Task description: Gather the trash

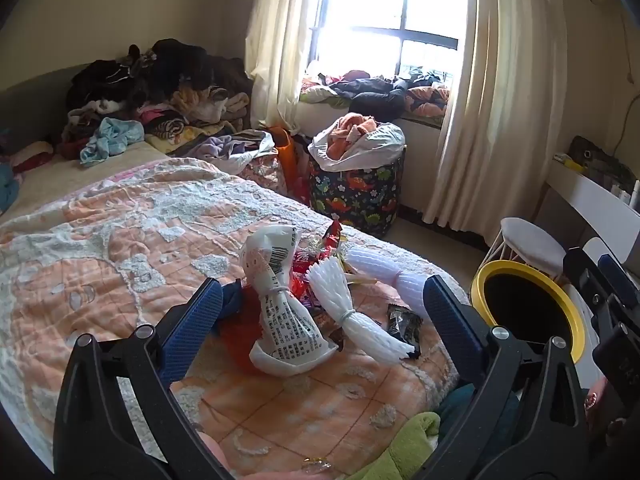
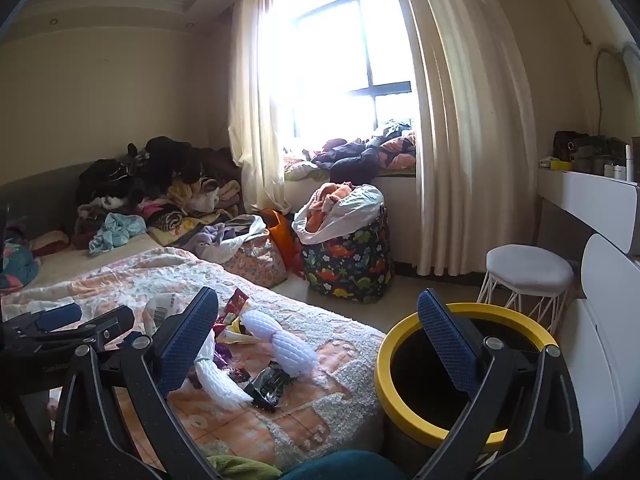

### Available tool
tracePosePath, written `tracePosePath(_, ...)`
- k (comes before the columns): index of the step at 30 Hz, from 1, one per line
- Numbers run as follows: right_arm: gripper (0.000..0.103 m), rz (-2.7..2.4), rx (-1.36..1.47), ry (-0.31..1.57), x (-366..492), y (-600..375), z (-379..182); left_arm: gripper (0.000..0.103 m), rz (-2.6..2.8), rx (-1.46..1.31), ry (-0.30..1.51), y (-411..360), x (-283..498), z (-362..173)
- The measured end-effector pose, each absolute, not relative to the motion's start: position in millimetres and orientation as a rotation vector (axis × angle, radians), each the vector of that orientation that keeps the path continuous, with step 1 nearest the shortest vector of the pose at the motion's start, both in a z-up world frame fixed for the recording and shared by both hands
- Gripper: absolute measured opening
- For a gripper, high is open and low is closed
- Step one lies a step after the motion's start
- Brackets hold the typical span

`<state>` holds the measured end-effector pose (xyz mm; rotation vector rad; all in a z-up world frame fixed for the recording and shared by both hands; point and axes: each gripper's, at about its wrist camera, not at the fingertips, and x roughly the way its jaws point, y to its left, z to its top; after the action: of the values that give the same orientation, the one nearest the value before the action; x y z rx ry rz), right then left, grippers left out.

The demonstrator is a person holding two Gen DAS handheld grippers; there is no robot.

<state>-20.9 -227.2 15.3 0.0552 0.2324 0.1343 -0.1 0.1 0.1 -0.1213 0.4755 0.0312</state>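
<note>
A heap of trash lies near the corner of the bed (image 1: 120, 240): a knotted white printed bag (image 1: 282, 312), two white foam nets (image 1: 350, 314) (image 2: 280, 344), a black wrapper (image 1: 404, 322) (image 2: 270, 388) and red wrappers (image 1: 316, 258) (image 2: 234, 308). My left gripper (image 1: 323, 292) (image 2: 104, 314) hovers over the heap, open, with the printed bag and a foam net below the gap between its blue pads. A black bin with a yellow rim (image 1: 532, 272) (image 2: 384, 344) stands on the floor right of the bed. My right gripper (image 2: 318, 300) (image 1: 596, 264) is open and holds nothing, between the bed corner and the bin.
A dinosaur-print laundry basket (image 1: 356, 196) (image 2: 348, 264) full of clothes stands by the window. A white stool (image 2: 528, 268) and a white dresser (image 2: 592, 196) are behind the bin. Clothes are piled at the bed's far end (image 1: 160, 88). Green and teal cloth (image 1: 412, 440) lies near me.
</note>
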Motion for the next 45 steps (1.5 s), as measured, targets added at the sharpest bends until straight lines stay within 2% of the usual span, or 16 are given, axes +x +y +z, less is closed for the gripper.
tracePosePath(45, 0.097, 0.146, 0.053, 0.231, -25.1, -227.8, 20.0, 0.092, 0.025, -0.13, 0.467, -3.5, -3.4, 8.6)
